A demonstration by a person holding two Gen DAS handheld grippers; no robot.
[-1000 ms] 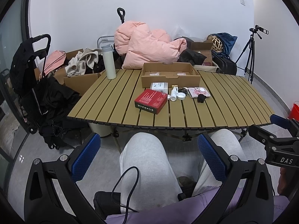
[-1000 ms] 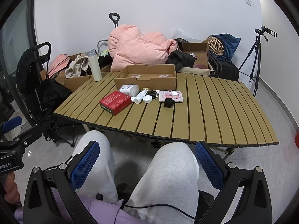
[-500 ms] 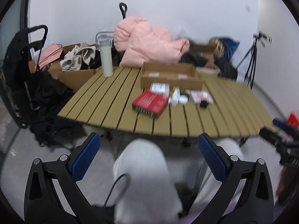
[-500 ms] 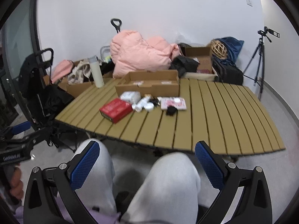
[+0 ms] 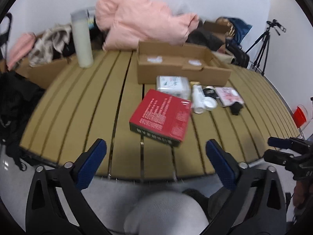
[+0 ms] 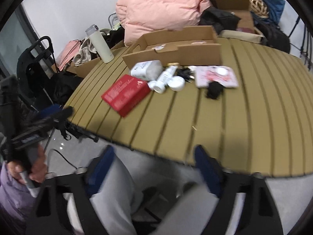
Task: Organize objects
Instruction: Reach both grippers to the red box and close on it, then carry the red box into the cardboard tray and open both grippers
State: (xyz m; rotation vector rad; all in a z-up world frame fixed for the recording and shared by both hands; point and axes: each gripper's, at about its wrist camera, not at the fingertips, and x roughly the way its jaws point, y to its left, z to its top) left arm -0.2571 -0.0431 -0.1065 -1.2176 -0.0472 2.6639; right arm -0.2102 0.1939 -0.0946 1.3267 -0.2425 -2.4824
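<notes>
A red box [image 5: 161,115] [image 6: 126,94] lies on the slatted wooden table [image 5: 88,107] [image 6: 254,117]. Behind it lie a white packet [image 5: 173,85] [image 6: 146,70], a white bottle [image 5: 197,98] [image 6: 164,78], a small white jar [image 5: 209,103] [image 6: 177,83], a pink pouch [image 5: 228,96] [image 6: 216,75] and a small black item [image 5: 236,108] [image 6: 214,90]. An open cardboard box [image 5: 182,64] [image 6: 176,47] stands behind them. My left gripper [image 5: 156,160] is open and empty at the table's near edge, just short of the red box. My right gripper [image 6: 154,168] is open and empty below the near edge.
A tall white flask [image 5: 82,41] [image 6: 99,45] stands at the table's far left. A pink duvet [image 5: 140,17] [image 6: 160,11], bags and boxes pile up behind the table. A tripod [image 5: 262,45] stands at the right. My knees [image 5: 166,213] are under the grippers.
Both grippers have moved forward and up toward the table; the red box and the small items now look much closer. Both stay open. Nothing on the table has moved.
</notes>
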